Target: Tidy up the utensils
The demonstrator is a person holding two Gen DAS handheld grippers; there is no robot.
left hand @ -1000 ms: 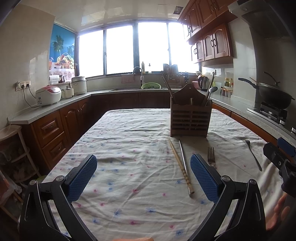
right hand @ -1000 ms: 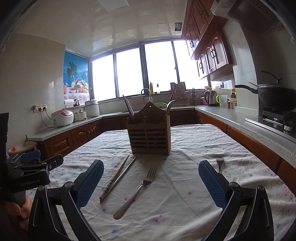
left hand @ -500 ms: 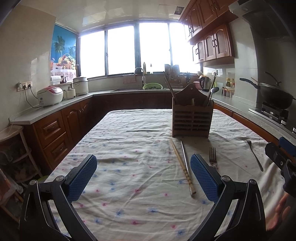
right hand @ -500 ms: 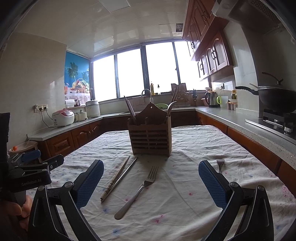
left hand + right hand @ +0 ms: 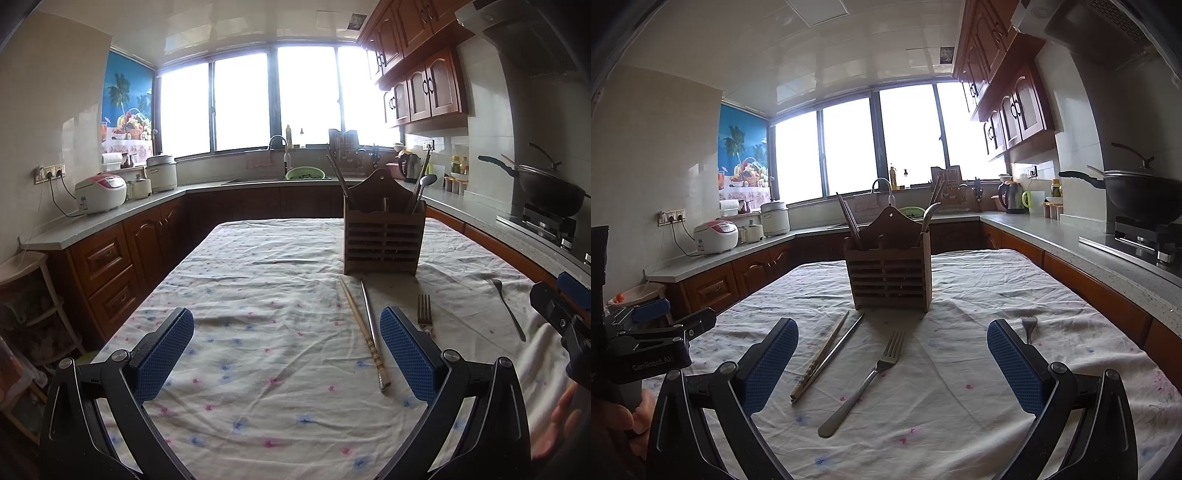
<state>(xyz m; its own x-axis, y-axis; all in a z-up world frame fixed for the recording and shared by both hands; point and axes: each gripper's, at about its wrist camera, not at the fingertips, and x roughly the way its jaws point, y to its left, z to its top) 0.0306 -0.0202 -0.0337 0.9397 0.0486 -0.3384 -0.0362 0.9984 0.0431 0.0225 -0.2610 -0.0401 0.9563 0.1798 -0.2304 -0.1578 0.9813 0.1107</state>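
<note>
Utensils unmoved over the last second: chopsticks point(image 5: 820, 360) and two forks point(image 5: 866, 380) point(image 5: 1028, 326) lie on table point(image 5: 960, 424) before wooden holder point(image 5: 890, 275). Only the cameras drift slightly. Left gripper point(image 5: 286, 354) and right gripper point(image 5: 892, 363) gape wide, empty; sorting unfinished.

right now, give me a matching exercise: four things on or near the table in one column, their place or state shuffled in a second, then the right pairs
Things:
1. wooden chopsticks
2. nearer fork
3. spoon
4. wooden holder

Places or states:
A. stands upright on the floral tablecloth, past the loose cutlery
B. lies flat alone, tines toward the holder
C. stands in the holder's right side, bowl up
D. lie flat beside a metal chopstick

Pairs: 1-D, 2-B, 3-C, 4-A
</note>
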